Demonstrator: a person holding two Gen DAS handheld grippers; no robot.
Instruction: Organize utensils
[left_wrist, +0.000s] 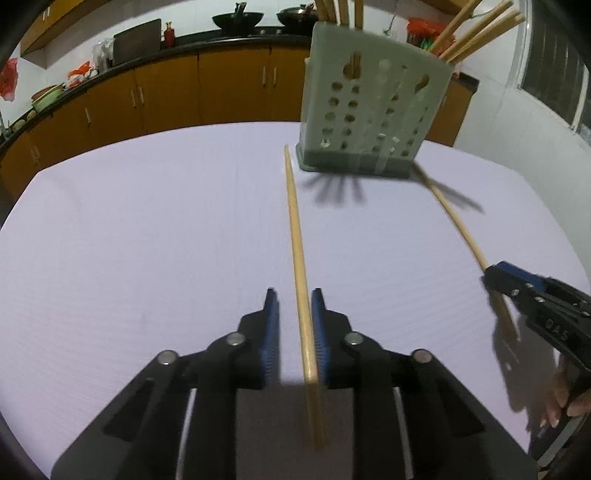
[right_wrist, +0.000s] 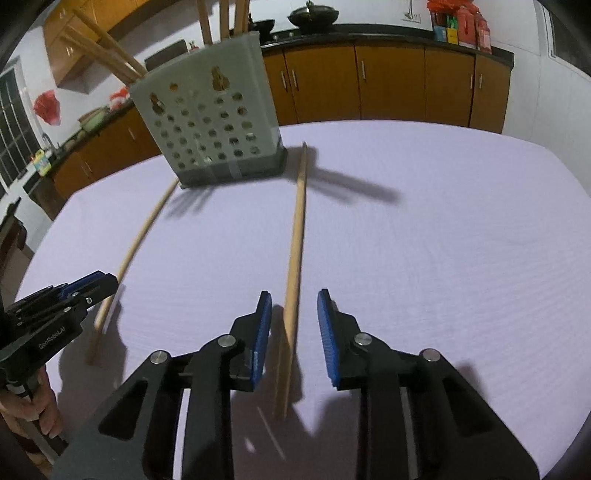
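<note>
Two wooden chopsticks lie on the pale lilac table in front of a grey perforated utensil holder (left_wrist: 373, 110) (right_wrist: 210, 122) that has several chopsticks standing in it. My left gripper (left_wrist: 294, 297) (right_wrist: 105, 284) straddles the left chopstick (left_wrist: 295, 229) (right_wrist: 142, 236); the stick lies close to the right pad, with a clear gap to the left pad. My right gripper (right_wrist: 292, 295) (left_wrist: 496, 275) is lowered over the right chopstick (right_wrist: 298, 221) (left_wrist: 456, 221), which runs between its blue pads with space on both sides.
The table (left_wrist: 129, 240) extends wide to the left and right of the holder. Behind it run brown kitchen cabinets (right_wrist: 388, 81) under a dark counter with woks and red packets. A person's hand (right_wrist: 33, 410) holds the left gripper's handle.
</note>
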